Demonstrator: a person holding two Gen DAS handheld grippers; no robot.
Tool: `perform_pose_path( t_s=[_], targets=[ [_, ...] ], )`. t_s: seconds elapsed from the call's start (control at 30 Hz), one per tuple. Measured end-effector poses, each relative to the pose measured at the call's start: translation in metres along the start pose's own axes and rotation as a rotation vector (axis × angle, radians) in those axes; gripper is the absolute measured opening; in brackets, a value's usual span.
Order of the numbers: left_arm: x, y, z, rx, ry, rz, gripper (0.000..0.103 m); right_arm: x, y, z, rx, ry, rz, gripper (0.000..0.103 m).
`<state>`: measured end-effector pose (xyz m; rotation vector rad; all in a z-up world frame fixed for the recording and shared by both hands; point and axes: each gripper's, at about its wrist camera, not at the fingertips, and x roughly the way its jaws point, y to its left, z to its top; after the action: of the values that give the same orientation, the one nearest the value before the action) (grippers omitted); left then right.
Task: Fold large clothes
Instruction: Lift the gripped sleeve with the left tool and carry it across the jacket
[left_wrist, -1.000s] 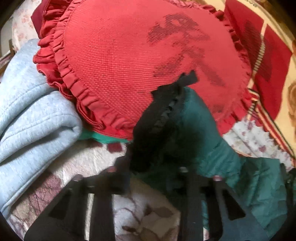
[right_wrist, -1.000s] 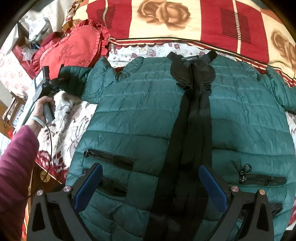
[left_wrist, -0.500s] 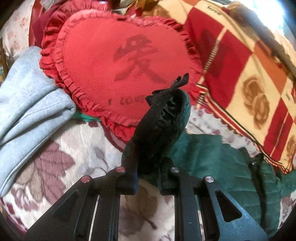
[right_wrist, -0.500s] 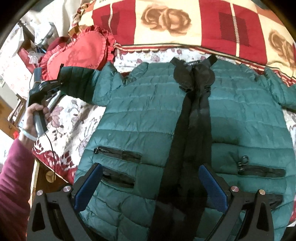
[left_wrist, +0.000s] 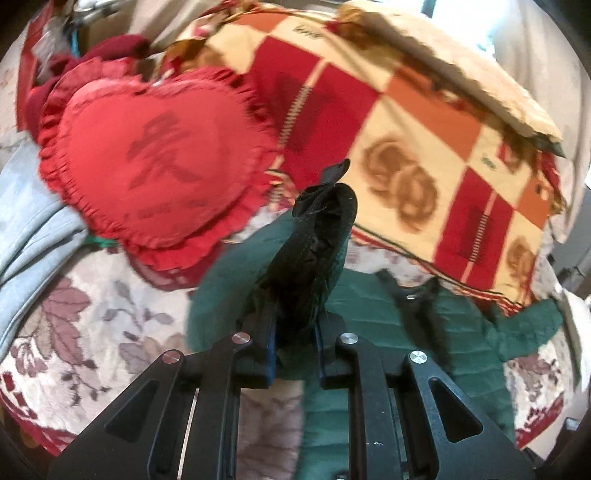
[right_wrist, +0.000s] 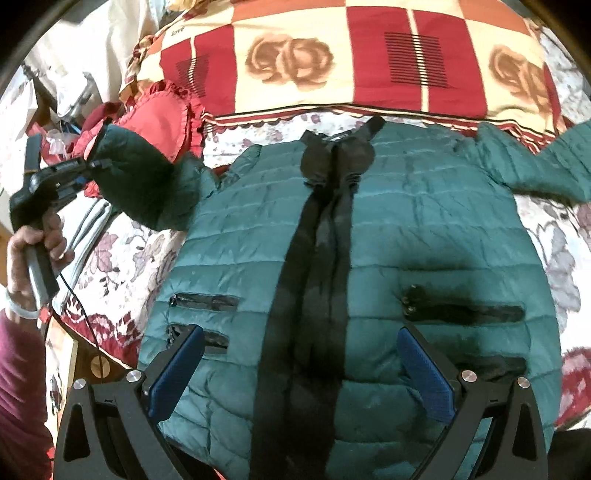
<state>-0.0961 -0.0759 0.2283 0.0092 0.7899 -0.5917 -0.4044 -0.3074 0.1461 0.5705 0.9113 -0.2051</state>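
Note:
A green puffer jacket (right_wrist: 424, 236) lies front up on the bed, its black zip strip (right_wrist: 317, 258) running down the middle. My left gripper (left_wrist: 293, 332) is shut on the black-lined cuff (left_wrist: 317, 240) of one sleeve and holds it lifted off the bed. The right wrist view shows that gripper (right_wrist: 86, 168) at the far left in a hand, with the sleeve (right_wrist: 136, 184) bunched and raised beside the jacket's shoulder. My right gripper (right_wrist: 299, 332) hangs open above the jacket's lower part, its blue pads wide apart. The other sleeve (right_wrist: 546, 162) lies spread out to the right.
A red heart-shaped frilled cushion (left_wrist: 147, 162) sits behind the lifted sleeve. Folded grey clothing (left_wrist: 26, 229) lies at the left. A red and cream checked blanket (right_wrist: 332, 62) runs along the back. The floral bed sheet (left_wrist: 92, 325) ends at a bed edge at the left.
My left gripper has closed tighter on the cuff, lifted it and carried it away from the cushion toward the jacket body. The right gripper has drifted slightly over the jacket, still open.

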Motion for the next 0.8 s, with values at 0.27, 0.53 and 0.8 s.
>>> perform_pose_path(
  t_s=[0.27, 0.53, 0.8],
  targets=[
    [0.002, -0.061, -0.001, 0.041, 0.019, -0.085, 0.013, -0.016, -0.020, -0.007, 0.050, -0.029, 0.002, 0.103],
    [0.010, -0.141, -0.008, 0.096, 0.063, -0.207, 0.013, -0.020, -0.033, -0.014, 0.083, -0.032, 0.013, 0.103],
    [0.046, -0.215, -0.031, 0.119, 0.146, -0.302, 0.013, -0.026, -0.049, -0.018, 0.115, -0.036, 0.017, 0.103]
  ],
)
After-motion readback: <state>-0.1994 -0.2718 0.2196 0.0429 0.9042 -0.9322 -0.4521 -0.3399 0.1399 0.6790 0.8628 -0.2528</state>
